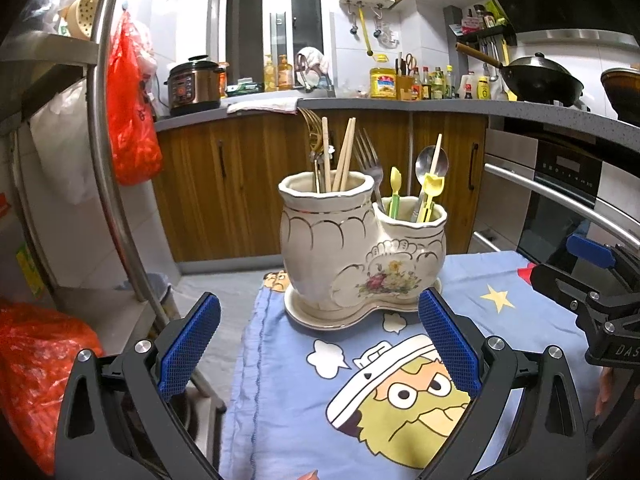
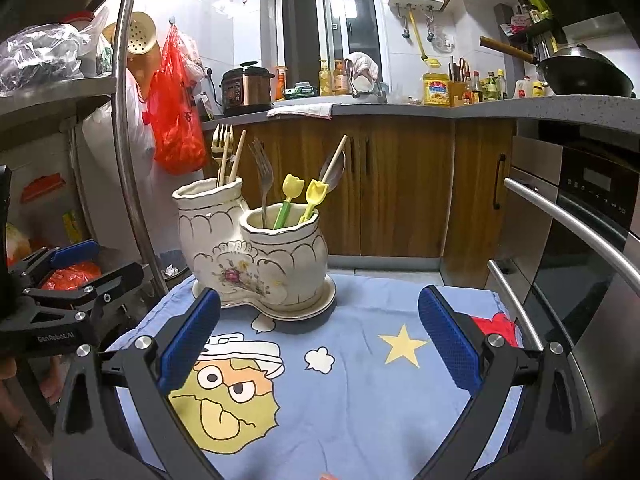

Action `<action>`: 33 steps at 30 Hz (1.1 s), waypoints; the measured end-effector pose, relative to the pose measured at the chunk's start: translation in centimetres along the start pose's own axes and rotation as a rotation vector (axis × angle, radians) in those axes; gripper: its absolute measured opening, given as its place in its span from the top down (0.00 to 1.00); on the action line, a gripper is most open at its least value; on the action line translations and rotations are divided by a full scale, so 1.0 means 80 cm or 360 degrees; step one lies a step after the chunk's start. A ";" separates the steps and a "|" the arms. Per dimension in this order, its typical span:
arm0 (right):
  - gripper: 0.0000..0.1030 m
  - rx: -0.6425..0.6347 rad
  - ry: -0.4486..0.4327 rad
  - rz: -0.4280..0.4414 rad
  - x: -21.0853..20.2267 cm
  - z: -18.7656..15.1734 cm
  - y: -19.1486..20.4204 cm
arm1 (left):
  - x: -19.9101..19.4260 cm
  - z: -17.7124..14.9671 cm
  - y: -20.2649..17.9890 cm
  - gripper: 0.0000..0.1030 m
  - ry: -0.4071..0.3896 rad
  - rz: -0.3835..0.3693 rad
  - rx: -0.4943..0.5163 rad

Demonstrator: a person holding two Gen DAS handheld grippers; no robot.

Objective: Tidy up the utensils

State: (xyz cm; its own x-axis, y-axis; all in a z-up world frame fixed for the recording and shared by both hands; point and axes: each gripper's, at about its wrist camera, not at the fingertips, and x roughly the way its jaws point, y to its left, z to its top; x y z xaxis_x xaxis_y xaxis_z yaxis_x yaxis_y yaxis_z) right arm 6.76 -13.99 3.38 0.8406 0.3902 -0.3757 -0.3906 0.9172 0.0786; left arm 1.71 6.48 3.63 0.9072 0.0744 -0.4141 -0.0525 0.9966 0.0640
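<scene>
The left gripper (image 1: 320, 344) has its jaws spread wide and holds nothing; its blue textured pads (image 1: 188, 344) touch no object. The right gripper (image 2: 320, 340) is in the same condition: jaws fully parted, empty, clear of all contact. Both hover above the blue cartoon-printed cloth (image 2: 360, 380) that covers the desk, short of the holder, a stance that suits an approach rather than a grasp.

The cream ceramic two-pot utensil holder with gilt trim and a floral decal (image 1: 360, 248) stands upright on its matching saucer (image 1: 320, 320), at the far end of the cloth from both grippers. All utensils in view are already inside it. The taller pot carries the wooden chopsticks (image 1: 344, 156) and a gold fork (image 1: 312, 128). The lower pot carries a steel spoon (image 1: 430, 164), one further chopstick, and two small yellow-headed plastic utensils with green handles (image 2: 290, 200). A steel fork (image 2: 262, 168) rises at the junction of the two pots; the right wrist view suggests it sits in the lower one.

The mixed contents indicate that sorting by type is probably the remaining work. No loose utensil lies on the cloth.
</scene>
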 end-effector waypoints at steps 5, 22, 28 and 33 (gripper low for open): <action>0.05 -0.0001 0.0000 -0.0003 -0.001 0.000 0.001 | 0.000 0.000 0.003 0.05 -0.0004 -0.0006 -0.0005; 0.05 -0.0004 0.0003 0.0001 0.000 -0.002 0.005 | -0.006 0.003 0.001 0.05 -0.0017 -0.0017 0.0018; 0.05 -0.0008 0.0011 0.0000 0.001 -0.002 0.006 | -0.006 0.003 0.001 0.05 -0.0018 -0.0020 0.0023; 0.05 -0.0009 0.0011 0.0001 0.002 -0.001 0.008 | -0.006 0.003 0.002 0.05 -0.0023 -0.0023 0.0021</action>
State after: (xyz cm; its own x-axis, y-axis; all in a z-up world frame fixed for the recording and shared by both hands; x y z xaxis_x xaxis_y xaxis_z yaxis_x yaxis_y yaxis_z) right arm 6.61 -13.32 3.26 0.8377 0.3903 -0.3820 -0.3935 0.9164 0.0734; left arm 1.35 6.58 4.05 0.9138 0.0594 -0.4017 -0.0339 0.9970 0.0703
